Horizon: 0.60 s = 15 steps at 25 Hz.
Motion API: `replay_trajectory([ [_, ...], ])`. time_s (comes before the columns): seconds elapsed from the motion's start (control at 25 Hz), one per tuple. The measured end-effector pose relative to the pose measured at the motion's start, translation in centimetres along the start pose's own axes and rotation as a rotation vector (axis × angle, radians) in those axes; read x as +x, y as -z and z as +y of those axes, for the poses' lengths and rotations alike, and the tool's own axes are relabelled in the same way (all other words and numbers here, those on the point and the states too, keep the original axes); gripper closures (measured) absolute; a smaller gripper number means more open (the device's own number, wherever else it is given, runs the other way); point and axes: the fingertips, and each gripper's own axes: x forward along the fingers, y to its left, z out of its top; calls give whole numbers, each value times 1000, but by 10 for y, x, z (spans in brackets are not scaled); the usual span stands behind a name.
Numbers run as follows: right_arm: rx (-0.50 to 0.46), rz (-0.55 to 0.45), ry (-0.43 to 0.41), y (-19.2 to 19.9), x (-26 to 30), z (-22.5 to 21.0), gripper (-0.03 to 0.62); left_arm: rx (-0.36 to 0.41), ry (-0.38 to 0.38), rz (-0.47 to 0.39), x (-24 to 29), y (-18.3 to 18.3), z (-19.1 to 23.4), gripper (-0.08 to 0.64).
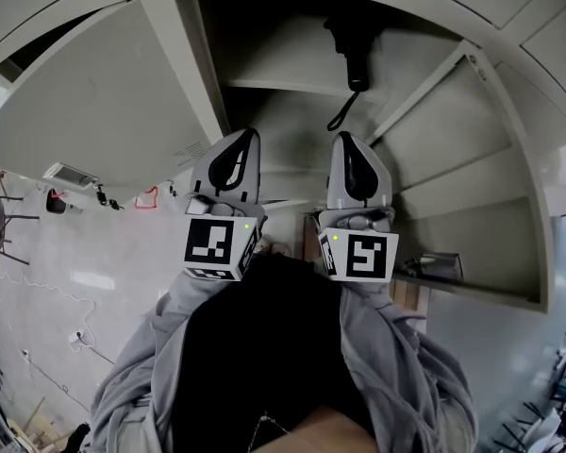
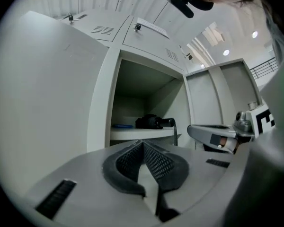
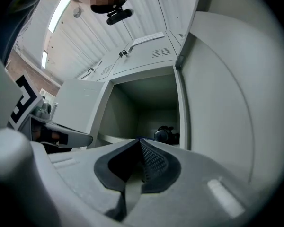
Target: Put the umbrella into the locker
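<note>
The black folded umbrella [image 1: 353,45] lies on the shelf inside the open locker [image 1: 292,83], and its wrist strap [image 1: 341,111] hangs over the shelf's front edge. It also shows in the left gripper view, umbrella [image 2: 151,122], and in the right gripper view, umbrella [image 3: 165,134]. My left gripper [image 1: 248,132] and right gripper [image 1: 345,138] are side by side in front of the opening, short of the shelf. The left gripper [image 2: 143,143] is shut, its pads meeting with nothing between them. The right gripper [image 3: 140,141] is shut and empty too.
An open door [image 1: 85,92] stands at the left of the compartment and another ribbed open door [image 1: 472,168] at the right. A flat blue thing [image 2: 122,126] lies on the shelf beside the umbrella. Closed lockers [image 2: 146,32] are above. A chair [image 1: 0,225] and cables are on the floor.
</note>
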Motion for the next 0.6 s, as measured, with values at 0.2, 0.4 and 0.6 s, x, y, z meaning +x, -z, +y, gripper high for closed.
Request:
replay_trajectory([
  [0.2, 1, 54, -8, 25, -10, 9, 589, -29, -4, 21, -4, 22, -1, 554],
  [0.4, 8, 67, -16, 32, -13, 12, 589, -40, 23, 20, -4, 27, -8, 554],
  [0.6, 28, 76, -5, 33, -15, 9, 589, -38, 36, 37, -3, 30, -12, 554],
])
